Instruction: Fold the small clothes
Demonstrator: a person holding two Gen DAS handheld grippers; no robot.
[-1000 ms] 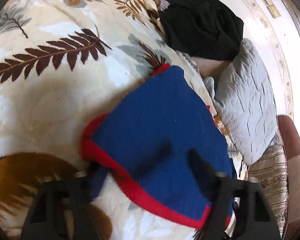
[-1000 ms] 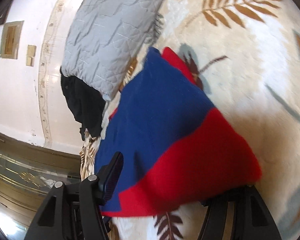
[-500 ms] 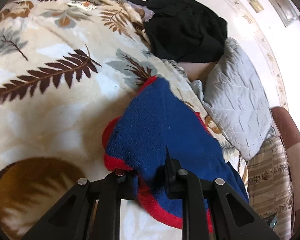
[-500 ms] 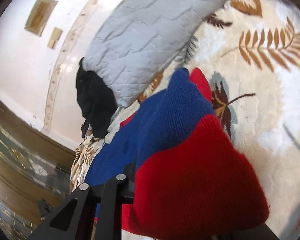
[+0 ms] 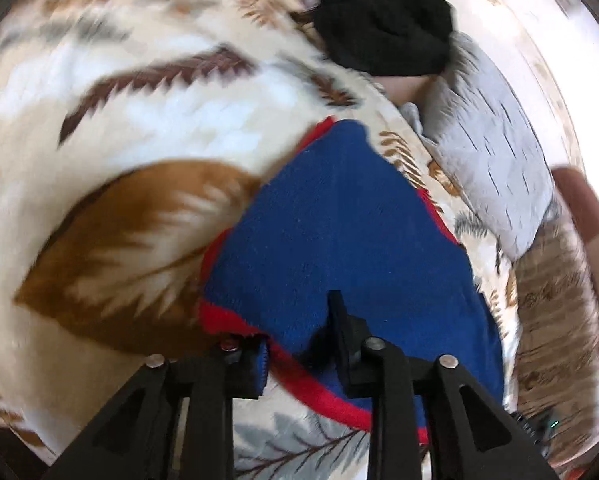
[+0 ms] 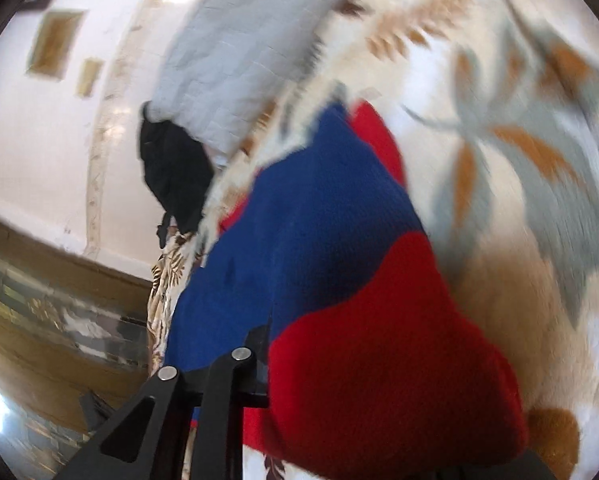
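Observation:
A small blue knit garment with red trim (image 5: 339, 232) lies on a leaf-patterned blanket (image 5: 147, 128). My left gripper (image 5: 299, 352) is shut on its near red-edged corner, fabric bunched between the fingers. In the right wrist view the same garment (image 6: 319, 240) drapes over my right gripper (image 6: 299, 368), which is shut on its blue and red edge. A large red panel (image 6: 379, 380) hides the right finger. Both views are blurred by motion.
A grey quilted pillow (image 5: 495, 160) lies to the right of the garment, also in the right wrist view (image 6: 243, 48). A black garment (image 5: 383, 16) sits heaped at the far end of the bed. A striped cushion (image 5: 555, 304) lies at right.
Both grippers closed on the garment's near edge a second ago. They have since lifted and pulled it back, and the blanket now sweeps past, blurred.

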